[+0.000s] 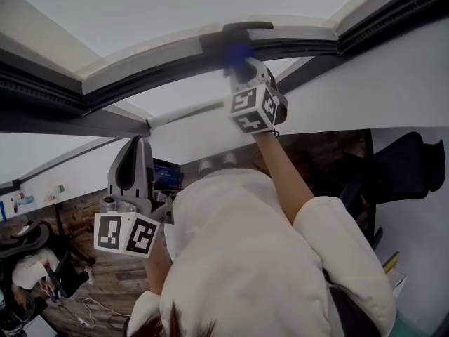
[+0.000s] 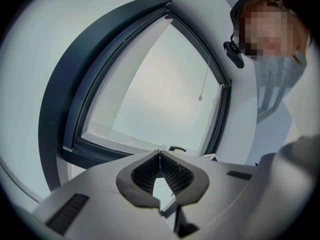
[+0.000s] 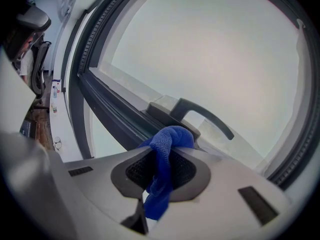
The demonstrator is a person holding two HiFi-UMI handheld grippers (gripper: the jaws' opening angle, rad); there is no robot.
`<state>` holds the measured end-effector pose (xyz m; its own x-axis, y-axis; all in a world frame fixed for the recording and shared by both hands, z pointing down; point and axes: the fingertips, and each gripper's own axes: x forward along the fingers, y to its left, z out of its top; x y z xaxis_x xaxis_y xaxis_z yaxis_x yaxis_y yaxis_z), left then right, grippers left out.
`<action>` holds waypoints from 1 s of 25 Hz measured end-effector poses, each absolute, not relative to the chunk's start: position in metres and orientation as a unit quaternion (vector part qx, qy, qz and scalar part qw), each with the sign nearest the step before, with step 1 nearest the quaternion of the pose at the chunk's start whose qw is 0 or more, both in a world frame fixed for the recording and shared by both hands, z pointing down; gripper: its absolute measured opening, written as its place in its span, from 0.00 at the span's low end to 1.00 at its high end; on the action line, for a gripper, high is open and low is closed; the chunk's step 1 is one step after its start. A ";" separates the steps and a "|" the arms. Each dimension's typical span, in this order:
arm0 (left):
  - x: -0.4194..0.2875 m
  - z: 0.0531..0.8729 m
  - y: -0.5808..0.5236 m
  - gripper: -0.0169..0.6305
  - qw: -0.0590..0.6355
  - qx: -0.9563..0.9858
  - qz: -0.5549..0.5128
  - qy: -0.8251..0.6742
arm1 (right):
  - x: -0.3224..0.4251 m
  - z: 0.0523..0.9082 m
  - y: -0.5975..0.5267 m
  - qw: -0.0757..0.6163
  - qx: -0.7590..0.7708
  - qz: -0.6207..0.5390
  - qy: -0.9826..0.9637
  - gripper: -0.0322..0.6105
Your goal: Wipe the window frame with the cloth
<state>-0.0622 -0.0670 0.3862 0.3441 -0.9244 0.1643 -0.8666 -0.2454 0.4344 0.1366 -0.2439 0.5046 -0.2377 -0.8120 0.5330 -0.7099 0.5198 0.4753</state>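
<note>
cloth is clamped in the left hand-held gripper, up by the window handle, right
Not quite: the cloth is clamped in the right hand-held gripper, up by the window handle. The right gripper view shows it. The left hand-held gripper is shut with nothing in it.

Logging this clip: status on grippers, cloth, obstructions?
Right hand-held gripper shut on blue cloth, up at window frame. Left hand-held gripper shut, empty, low. Window handle close beside cloth.
</note>
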 end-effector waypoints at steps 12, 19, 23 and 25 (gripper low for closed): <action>-0.090 0.389 -0.046 0.04 0.234 0.770 -0.058 -0.591 | 0.133 0.503 -0.244 0.359 0.480 -0.036 -0.800 0.12; -0.102 0.389 -0.026 0.04 0.237 0.761 -0.058 -0.602 | 0.123 0.503 -0.242 0.364 0.475 -0.036 -0.800 0.12; -0.103 0.391 -0.015 0.04 0.243 0.765 -0.049 -0.594 | 0.119 0.495 -0.229 0.317 0.465 -0.008 -0.826 0.12; -0.102 0.394 -0.011 0.04 0.245 0.769 -0.043 -0.589 | 0.113 0.487 -0.207 0.288 0.452 -0.004 -0.844 0.12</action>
<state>-0.1024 -0.0113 0.3936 0.3029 -0.9267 0.2225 -0.8847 -0.1867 0.4271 0.1128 -0.2065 0.4869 -0.4246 -0.7659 0.4828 -0.7611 0.5908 0.2677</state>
